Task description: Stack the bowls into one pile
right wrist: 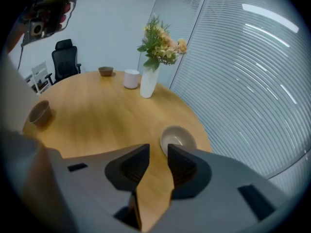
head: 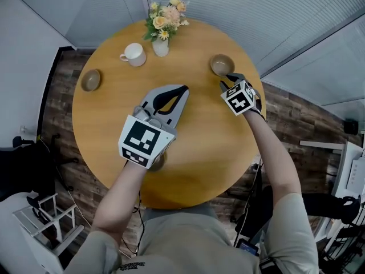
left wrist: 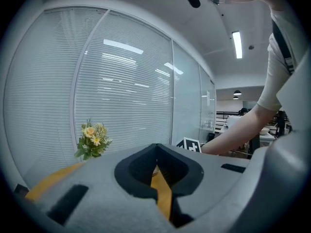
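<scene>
A round wooden counter [head: 211, 147] fills the middle of the room, with slatted blinds [left wrist: 126, 81] on the glass wall behind it. The person stands at its near edge with both forearms stretched out over the top.

The left tool [head: 183, 88] is held over the middle of the counter, above the wood and well apart from anything on it. Its own view shows the left tool [left wrist: 155, 147] with its jaws pressed together at the tips and nothing between them.

The right tool [head: 229, 80] points steeply down at the right side of the counter. In its own view the right tool [right wrist: 158, 149] has its jaws a little way apart, with only bare wood in the gap.

A white vase of flowers [head: 161, 27] stands at the far edge, with a white mug [head: 133, 54] just to its left.

The three bowls are spread out, none stacked. The pale bowl [head: 222, 65] sits upright just ahead of the right tool's tips; from that tool the pale bowl [right wrist: 177, 139] has its near rim at the right-hand jaw, and I cannot tell whether they touch. The brown bowl [head: 91, 80] sits by the left edge, well away from both tools. The third bowl [head: 158, 163] is near the person, mostly hidden under the left tool's marker cube
</scene>
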The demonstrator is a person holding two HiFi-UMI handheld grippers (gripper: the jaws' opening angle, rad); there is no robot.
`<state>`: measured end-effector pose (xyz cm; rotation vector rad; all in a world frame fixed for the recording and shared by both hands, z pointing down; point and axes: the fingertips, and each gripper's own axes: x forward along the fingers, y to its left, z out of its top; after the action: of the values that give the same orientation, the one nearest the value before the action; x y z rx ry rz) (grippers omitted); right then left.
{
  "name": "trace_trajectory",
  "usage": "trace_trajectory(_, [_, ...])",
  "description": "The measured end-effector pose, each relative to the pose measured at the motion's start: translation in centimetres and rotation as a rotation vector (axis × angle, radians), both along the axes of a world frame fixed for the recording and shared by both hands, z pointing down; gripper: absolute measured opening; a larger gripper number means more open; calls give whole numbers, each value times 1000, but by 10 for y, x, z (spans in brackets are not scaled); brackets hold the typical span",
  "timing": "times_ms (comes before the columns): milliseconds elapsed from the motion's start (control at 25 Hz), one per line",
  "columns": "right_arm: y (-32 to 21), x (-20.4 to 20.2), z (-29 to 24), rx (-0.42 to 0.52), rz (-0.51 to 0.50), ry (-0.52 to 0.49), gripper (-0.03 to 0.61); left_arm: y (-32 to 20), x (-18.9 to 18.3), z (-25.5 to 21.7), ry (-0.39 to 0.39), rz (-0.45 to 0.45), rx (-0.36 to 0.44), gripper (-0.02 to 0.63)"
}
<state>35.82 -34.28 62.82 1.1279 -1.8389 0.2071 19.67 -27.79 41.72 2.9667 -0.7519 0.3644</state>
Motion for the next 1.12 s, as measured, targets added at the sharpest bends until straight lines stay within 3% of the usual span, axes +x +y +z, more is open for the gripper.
trace_trajectory(240, [-12, -2, 29, -32, -2, 47, 117, -1, 7, 30, -32, 15, -53, 20])
trace_trajectory(520, [-26, 5, 63, -69, -36, 171, 117, -2, -3, 56, -70, 15, -87, 20])
trace_trajectory(800, [-33, 13, 77, -31, -91, 287, 80, -2, -18, 70, -74, -8, -113, 20])
trace_trajectory(1120, [-34, 13, 71, -23, -69, 290, 34, -1, -33, 74, -70, -35, -127, 20])
